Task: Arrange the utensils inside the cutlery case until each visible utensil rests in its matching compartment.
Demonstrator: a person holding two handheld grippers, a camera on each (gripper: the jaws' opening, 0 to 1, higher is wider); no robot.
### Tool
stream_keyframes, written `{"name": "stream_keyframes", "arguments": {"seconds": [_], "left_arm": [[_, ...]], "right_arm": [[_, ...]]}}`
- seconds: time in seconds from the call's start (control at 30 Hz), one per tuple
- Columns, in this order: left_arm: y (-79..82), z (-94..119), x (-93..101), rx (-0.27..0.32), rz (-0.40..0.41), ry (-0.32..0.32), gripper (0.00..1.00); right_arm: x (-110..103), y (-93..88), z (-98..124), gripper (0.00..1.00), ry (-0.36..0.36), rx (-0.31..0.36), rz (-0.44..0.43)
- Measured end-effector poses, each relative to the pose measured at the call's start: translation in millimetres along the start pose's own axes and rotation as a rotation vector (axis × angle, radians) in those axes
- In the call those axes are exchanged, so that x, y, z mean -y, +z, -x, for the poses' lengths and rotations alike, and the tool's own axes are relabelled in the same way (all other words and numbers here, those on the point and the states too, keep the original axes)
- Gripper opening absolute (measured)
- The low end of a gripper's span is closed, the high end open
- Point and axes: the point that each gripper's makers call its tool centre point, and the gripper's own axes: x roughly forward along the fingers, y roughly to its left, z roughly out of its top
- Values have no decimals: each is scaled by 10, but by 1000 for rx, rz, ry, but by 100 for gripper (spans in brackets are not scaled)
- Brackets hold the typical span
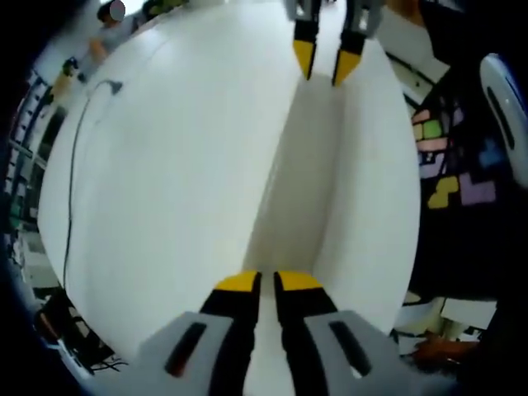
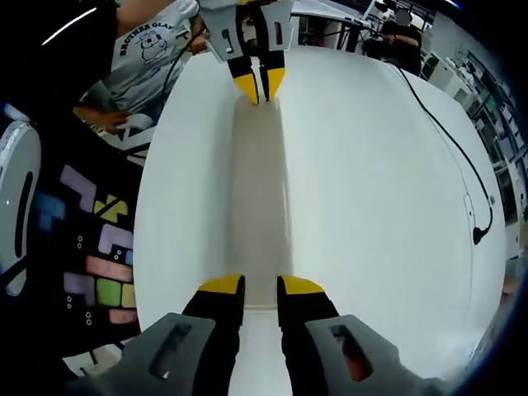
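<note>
A long white cutlery case [image 2: 260,206] is seen lying on the white table [image 2: 371,206], stretched between both grippers. Its near end is flanked by the right gripper [image 2: 261,285], jaws parted. Its far end is met by the left gripper [image 1: 268,280], jaws nearly together. Whether either is grasping cannot be told.

Smooth matt white table [image 1: 181,165], thin black rubbery cable [image 2: 462,165]

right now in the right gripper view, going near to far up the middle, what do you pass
right gripper jaws slightly apart → long white tray-like channel on the white table → left gripper, tips nearly together, at the channel's far end → people beyond the table edge
</note>
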Motion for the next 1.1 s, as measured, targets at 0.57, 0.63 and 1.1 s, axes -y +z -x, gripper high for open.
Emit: {"name": "stream_keyframes", "arguments": {"seconds": [0.57, 0.63, 1.1], "left_arm": [[39, -6, -14, 39, -13, -19, 8], [44, -12, -13, 24, -24, -14, 8], [10, -11, -60, 14, -80, -14, 8]], "right_arm": [[33, -92, -23, 14, -47, -132, 136], [53, -105, -25, 14, -29, -127, 119], [64, -113, -56, 14, -14, -190, 143]]}}
